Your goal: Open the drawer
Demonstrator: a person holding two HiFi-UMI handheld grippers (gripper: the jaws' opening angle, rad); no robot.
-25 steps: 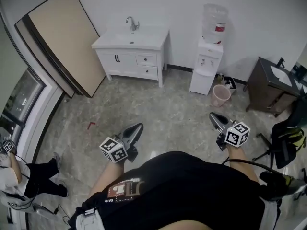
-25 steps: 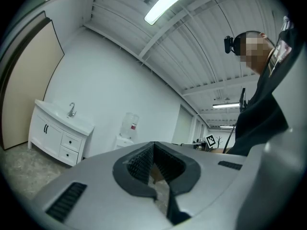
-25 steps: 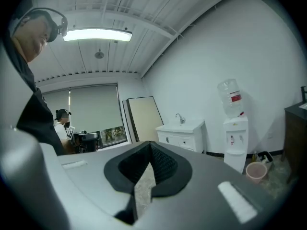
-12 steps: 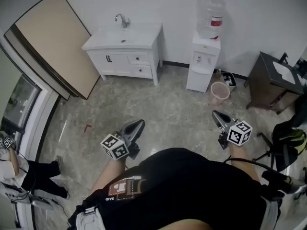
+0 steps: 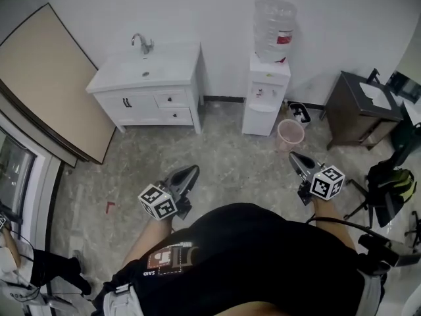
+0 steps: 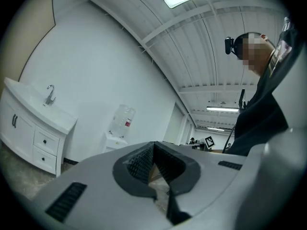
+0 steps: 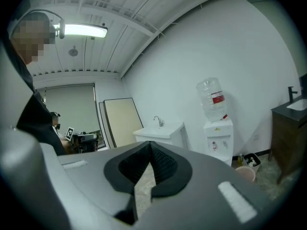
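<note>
Looking down through the head view, I see a marbled grey floor point(image 5: 223, 157) running up to a white wall point(image 5: 197, 8), and I take the white vanity point(image 5: 148, 78) against that wall as my mark. Left of the vanity, a big beige board point(image 5: 46, 84) leans on the wall. Far to the vanity's right stands a dark cabinet point(image 5: 355, 110). Between the two, much nearer the vanity, is a white cooler point(image 5: 265, 101) with a bottle point(image 5: 274, 18) on top. Both grippers hang over the floor well short of the vanity, pointing toward its wall. The left gripper point(image 5: 189, 172) is roughly in line with the vanity's right end. The right gripper point(image 5: 293, 158) is further right, past the cooler. In each gripper's own view the jaws are brought together at the tips, with nothing between them. A pink bin point(image 5: 289, 132) sits on the floor on the cooler's far side from the vanity. Two drawers point(image 5: 172, 99) are stacked in the vanity's right half beside a pair of doors, and both sit pushed in flush with its front, well apart from either gripper.
</note>
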